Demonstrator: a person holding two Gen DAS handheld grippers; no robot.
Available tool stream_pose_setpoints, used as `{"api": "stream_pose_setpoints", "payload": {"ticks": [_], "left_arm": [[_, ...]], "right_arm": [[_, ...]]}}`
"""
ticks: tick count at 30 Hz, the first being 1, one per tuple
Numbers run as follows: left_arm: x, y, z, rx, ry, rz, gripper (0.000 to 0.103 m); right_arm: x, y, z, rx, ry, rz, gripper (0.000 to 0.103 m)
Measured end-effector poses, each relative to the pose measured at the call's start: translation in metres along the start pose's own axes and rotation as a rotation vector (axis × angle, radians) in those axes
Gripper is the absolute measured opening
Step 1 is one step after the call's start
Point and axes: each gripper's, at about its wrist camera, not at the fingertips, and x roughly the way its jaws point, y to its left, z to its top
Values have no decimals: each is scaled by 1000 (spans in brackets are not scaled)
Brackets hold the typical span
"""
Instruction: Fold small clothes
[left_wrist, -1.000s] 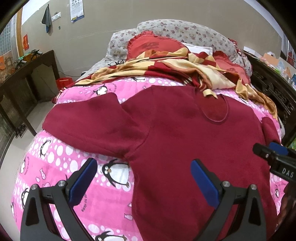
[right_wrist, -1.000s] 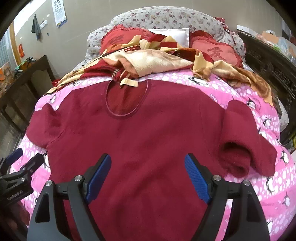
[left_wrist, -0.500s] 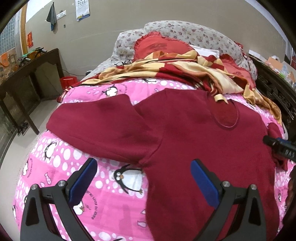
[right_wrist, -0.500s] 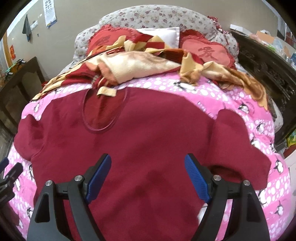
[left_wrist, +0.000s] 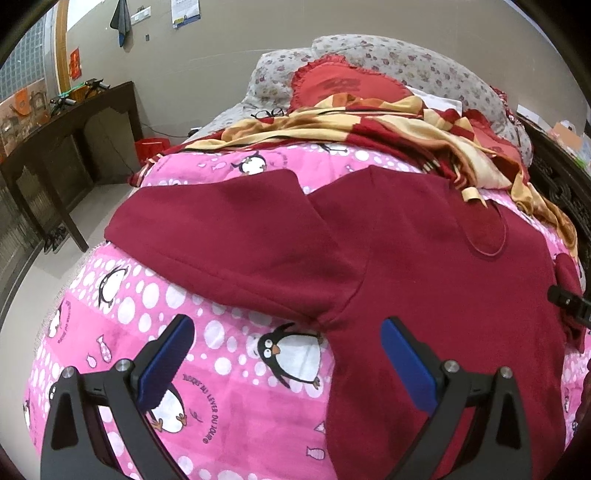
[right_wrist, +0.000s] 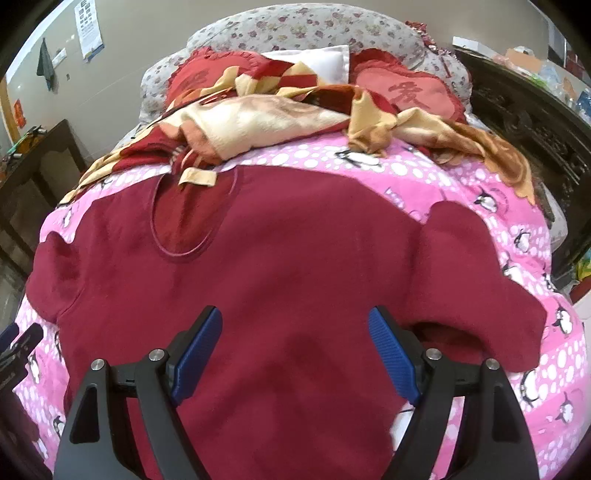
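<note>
Garment: a maroon sweater (left_wrist: 424, 258) lies flat, front up, on the pink penguin quilt (left_wrist: 122, 314) of a bed, neckline toward the pillows.
Left gripper (left_wrist: 288, 354): jaws wide apart, clamped on nothing, hovering over the armpit seam; one blue pad over quilt, the other over the sweater's body.
Right gripper (right_wrist: 295, 350): jaws likewise apart and empty, poised above the lower chest.
Key relation: the left sleeve (left_wrist: 229, 236) runs out ahead and to the left of the left jaws, its long axis slanting away from the body; the left hand is the nearer.
Right sleeve (right_wrist: 480, 295): ahead-right of the right jaws, bent downward.
Background: a red-and-gold blanket (right_wrist: 277, 118) bunched beyond the collar.
</note>
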Motion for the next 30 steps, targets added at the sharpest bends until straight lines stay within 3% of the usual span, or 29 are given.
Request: {"api": "stream_pose_setpoints", "payload": {"ticks": [12,30], "left_arm": [[2,-6,4,11,-5,-13,103],[14,-8,19,-33,2,-35,103]], "right_arm": [[11,25,-19,-12,35,49,103],[21,51,-15,-25,37,81,103]]}}
